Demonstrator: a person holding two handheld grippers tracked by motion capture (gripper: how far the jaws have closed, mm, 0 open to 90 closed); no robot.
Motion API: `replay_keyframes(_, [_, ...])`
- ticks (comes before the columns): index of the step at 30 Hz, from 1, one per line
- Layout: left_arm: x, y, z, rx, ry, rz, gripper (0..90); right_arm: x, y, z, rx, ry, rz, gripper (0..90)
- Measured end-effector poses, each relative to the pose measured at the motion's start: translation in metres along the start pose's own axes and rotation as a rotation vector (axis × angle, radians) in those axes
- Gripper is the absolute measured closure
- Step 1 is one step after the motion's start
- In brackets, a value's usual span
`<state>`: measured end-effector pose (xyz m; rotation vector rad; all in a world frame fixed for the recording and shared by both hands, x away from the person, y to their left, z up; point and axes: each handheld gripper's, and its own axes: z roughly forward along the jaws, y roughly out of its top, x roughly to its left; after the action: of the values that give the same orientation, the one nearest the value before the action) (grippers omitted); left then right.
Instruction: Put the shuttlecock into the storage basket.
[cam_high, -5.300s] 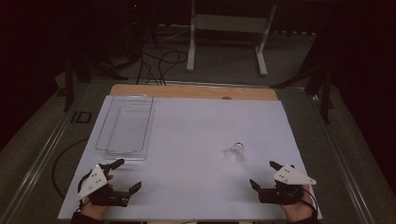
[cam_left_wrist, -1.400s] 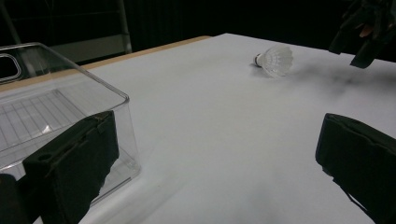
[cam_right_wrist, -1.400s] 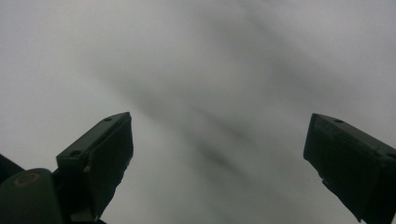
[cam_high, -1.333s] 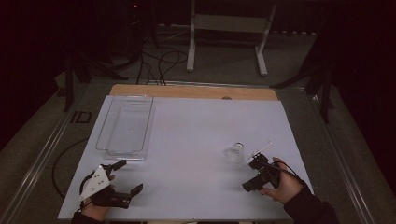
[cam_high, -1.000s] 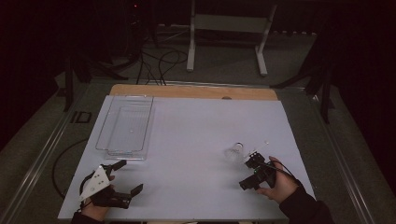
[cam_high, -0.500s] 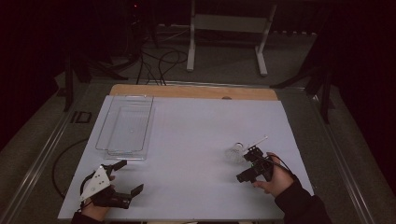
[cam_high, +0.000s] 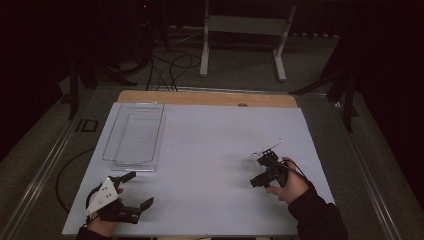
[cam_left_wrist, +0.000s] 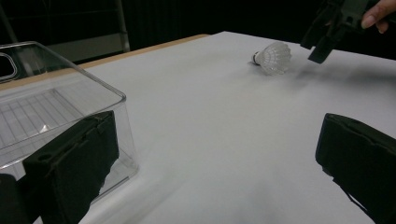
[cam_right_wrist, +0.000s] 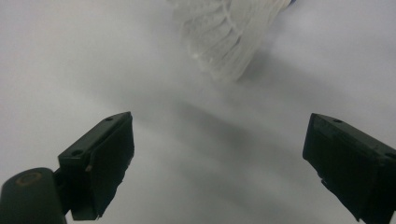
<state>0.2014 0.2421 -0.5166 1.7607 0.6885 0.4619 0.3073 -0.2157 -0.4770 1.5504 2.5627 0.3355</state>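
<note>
A white shuttlecock (cam_high: 249, 162) lies on its side on the white tabletop (cam_high: 210, 145), right of the middle. My right gripper (cam_high: 257, 170) hovers just beside it on the near right, jaws open; in the right gripper view the feathered skirt (cam_right_wrist: 229, 28) lies just ahead of the open jaws (cam_right_wrist: 217, 140), not between them. My left gripper (cam_high: 138, 190) rests at the near left corner, open and holding nothing. In the left gripper view the shuttlecock (cam_left_wrist: 274, 57) and the right gripper (cam_left_wrist: 322, 37) show far off beyond my left gripper's own jaws (cam_left_wrist: 219, 154).
A clear plastic bin (cam_high: 159, 134) stands at the left, its near corner (cam_left_wrist: 122, 100) close to my left gripper's jaw. A wooden strip (cam_high: 205, 98) borders the table's far edge. A metal stand (cam_high: 245, 25) and cables lie on the floor beyond.
The right gripper has travelled from the near right corner forward and left up to the shuttlecock. The left gripper has stayed put, and the shuttlecock has not moved.
</note>
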Motion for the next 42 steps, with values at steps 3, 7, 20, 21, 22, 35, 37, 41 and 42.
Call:
replay_keyframes(3, [0.0, 0.0, 0.0, 0.001, 0.0, 0.0, 0.0, -0.001, 0.005, -0.001, -0.011, -0.012, -0.005, 11.2])
replay_keyframes(7, [0.0, 0.0, 0.0, 0.002, -0.001, 0.002, 0.0, -0.003, 0.014, -0.002, -0.029, -0.017, 0.009, 11.5])
replay_keyframes(20, [0.0, 0.0, 0.0, 0.004, -0.007, 0.002, 0.0, -0.002, 0.029, 0.006, -0.043, -0.053, 0.044, 23.2])
replay_keyframes(21, [0.0, 0.0, 0.0, 0.004, -0.007, 0.003, 0.0, -0.002, 0.029, 0.006, -0.043, -0.053, 0.044, 23.2])
replay_keyframes(22, [0.0, 0.0, 0.001, 0.006, -0.008, 0.002, 0.0, -0.002, 0.03, 0.007, -0.044, -0.056, 0.046, 26.3])
replay_keyframes(35, [0.0, 0.0, 0.001, 0.006, -0.009, 0.002, 0.0, -0.004, 0.034, 0.028, -0.002, -0.071, 0.09, 44.7])
replay_keyframes(37, [0.0, 0.0, 0.001, 0.007, -0.01, 0.003, 0.0, -0.004, 0.034, 0.029, -0.011, -0.072, 0.098, 46.0])
replay_keyframes(41, [0.0, 0.0, 0.001, 0.008, -0.01, 0.004, 0.0, -0.006, 0.037, 0.031, -0.006, -0.076, 0.117, 54.2])
replay_keyframes(42, [0.0, 0.0, 0.001, 0.009, -0.01, 0.004, 0.0, -0.007, 0.039, 0.032, 0.0, -0.083, 0.123, 59.5])
